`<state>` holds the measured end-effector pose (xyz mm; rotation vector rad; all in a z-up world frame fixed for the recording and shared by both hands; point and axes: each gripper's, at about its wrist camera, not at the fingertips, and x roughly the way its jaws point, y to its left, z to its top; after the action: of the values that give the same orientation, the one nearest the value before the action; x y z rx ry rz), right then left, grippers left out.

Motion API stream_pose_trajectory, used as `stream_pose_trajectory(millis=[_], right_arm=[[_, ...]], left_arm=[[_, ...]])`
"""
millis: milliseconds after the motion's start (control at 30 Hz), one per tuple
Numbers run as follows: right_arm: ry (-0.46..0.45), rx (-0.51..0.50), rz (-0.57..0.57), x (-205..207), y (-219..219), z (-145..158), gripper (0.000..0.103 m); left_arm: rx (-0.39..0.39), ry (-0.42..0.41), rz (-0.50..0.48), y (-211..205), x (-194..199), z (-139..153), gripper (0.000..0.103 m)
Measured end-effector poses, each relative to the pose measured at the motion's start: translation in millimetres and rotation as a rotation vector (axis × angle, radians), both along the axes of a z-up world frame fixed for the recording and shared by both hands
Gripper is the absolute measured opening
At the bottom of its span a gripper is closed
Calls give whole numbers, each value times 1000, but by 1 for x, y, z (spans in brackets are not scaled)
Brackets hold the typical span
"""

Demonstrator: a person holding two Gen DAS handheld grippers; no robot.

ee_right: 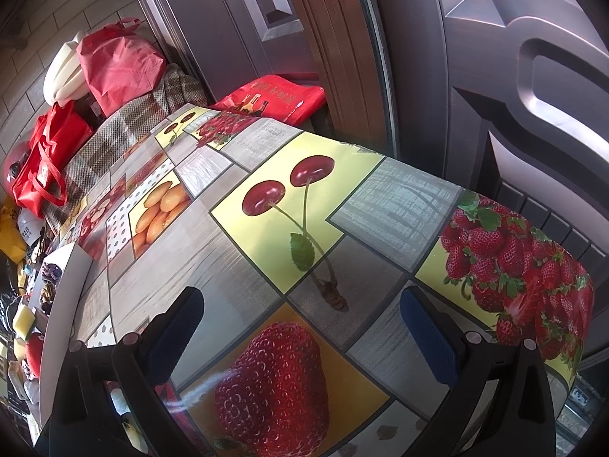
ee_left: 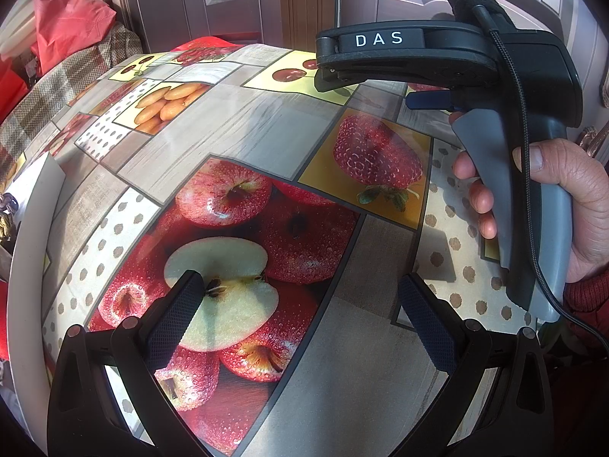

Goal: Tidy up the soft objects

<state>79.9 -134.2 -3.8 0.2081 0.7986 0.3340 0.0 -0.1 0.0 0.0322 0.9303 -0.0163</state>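
Observation:
My left gripper (ee_left: 298, 304) is open and empty, low over the fruit-print tablecloth (ee_left: 236, 122). My right gripper (ee_right: 300, 316) is open and empty above the same cloth (ee_right: 236, 266), near the table's right end. The right gripper's body also shows in the left wrist view (ee_left: 449, 61), held in a hand at the upper right. A white storage box (ee_right: 64, 278) stands at the table's left edge; small soft items (ee_right: 51, 272) lie inside it, mostly hidden. Only the box's wall shows in the left wrist view (ee_left: 28, 236).
A plaid cloth (ee_right: 125, 129) covers the table's far left part. Red bags (ee_right: 118, 64) and a white object (ee_right: 62, 70) are piled behind it. Another red bag (ee_right: 274, 95) lies by the brown metal door (ee_right: 495, 76) that runs close along the table's far side.

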Motion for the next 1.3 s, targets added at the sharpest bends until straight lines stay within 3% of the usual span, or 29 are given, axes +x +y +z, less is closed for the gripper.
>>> stream_pose_trajectory(millis=[1300], right_arm=[[4, -10, 1, 0, 1, 0, 103]], left_arm=[[0, 0, 0, 0, 0, 0, 102]])
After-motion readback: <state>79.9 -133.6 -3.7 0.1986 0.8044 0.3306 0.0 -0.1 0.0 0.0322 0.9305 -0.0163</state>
